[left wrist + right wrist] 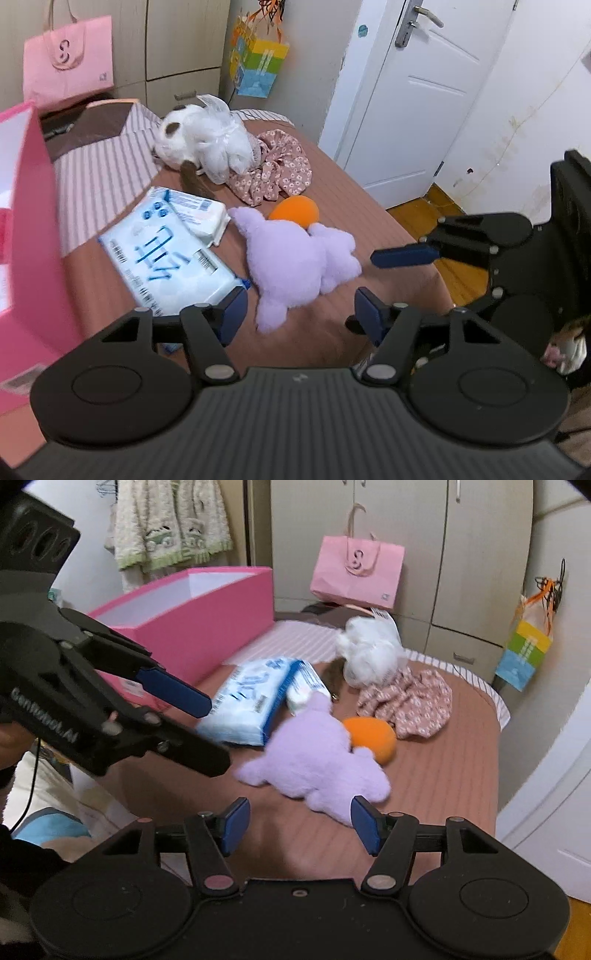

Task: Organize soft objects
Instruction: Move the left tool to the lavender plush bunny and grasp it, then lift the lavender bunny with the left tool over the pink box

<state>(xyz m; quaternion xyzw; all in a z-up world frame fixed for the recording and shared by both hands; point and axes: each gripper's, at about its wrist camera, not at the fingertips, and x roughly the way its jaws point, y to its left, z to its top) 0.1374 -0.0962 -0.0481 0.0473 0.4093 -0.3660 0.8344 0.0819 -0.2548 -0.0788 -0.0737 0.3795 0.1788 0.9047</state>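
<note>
A lilac plush toy point(295, 254) point(314, 760) lies on the brown bedcover point(351, 192), with an orange soft ball point(295, 212) point(373, 736) touching its far side. Behind them are a white plush dog point(203, 144) point(369, 653) and a crumpled floral cloth point(273, 173) point(410, 698). My left gripper point(301, 317) hovers open just short of the lilac toy, gripping nothing. My right gripper point(301, 825) is open too, near the toy's other side, and holds nothing. Its blue finger point(402, 256) shows at the right of the left wrist view.
An open pink box point(192, 627) point(33, 221) stands on the bed's left. Beside it lie a large blue tissue pack point(166, 258) point(251, 698) and a smaller wipes pack point(199, 214). A pink paper bag point(356, 572) sits by the wardrobe. A white door point(424, 92) is on the right.
</note>
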